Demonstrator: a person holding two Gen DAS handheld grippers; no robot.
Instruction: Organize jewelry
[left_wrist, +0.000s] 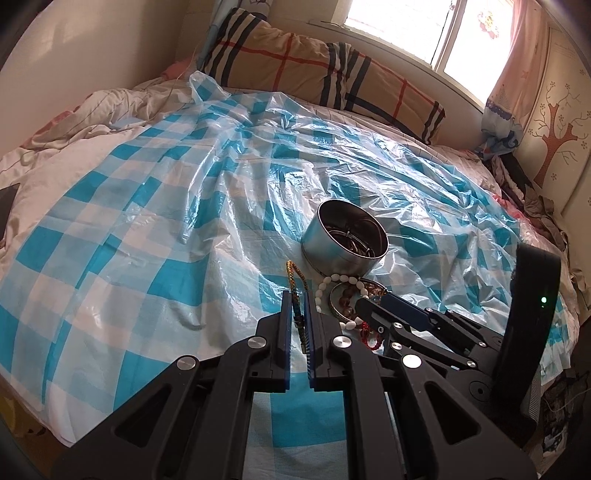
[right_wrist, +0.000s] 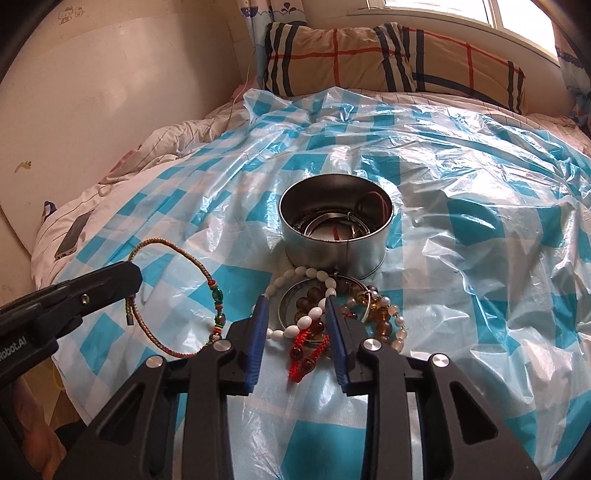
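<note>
Left wrist view
Left tool (left_wrist: 297, 314): narrow, pinched on the braided cord bracelet (left_wrist: 294, 280); the cord's loop rises free beyond the tips.
Tin (left_wrist: 343, 236): round metal tin, upright, open, just beyond the bracelet; bangles already lie inside.
Right tool (left_wrist: 364, 304): enters from the right, tip low over the bead pile; its spread cannot be told from this side.
Bed cover: blue-and-white checked plastic sheet (left_wrist: 147, 206), heavily creased, laid over the bed.
Room: plaid pillow (left_wrist: 317, 74) at the head edge of the bed, bright window (left_wrist: 424, 29) behind it, tree decal on the right-hand wall.

Right wrist view
Right tool (right_wrist: 295, 314): wide, holding nothing, fingers straddling the near part of the pile.
Pile: white bead strand (right_wrist: 306, 317), amber bead bracelets (right_wrist: 380, 314) and red cord bracelet (right_wrist: 306, 349) tangled over a metal bangle (right_wrist: 291, 295), touching the tin's near wall.
Left tool, side-on: grips the braided bracelet near its clasp; the rest hangs, green beads lowest.
Left edge of bed: a phone (right_wrist: 72, 234) lies on the quilt.

Step in hand (judgement)
Carry: lift the braided bracelet clear of the sheet, centre it over the tin, release low so the loop coils inside.
Risk: the slack loop could catch the rim or snag the white beads; the soft bed may let the tin tip if nudged.
</note>
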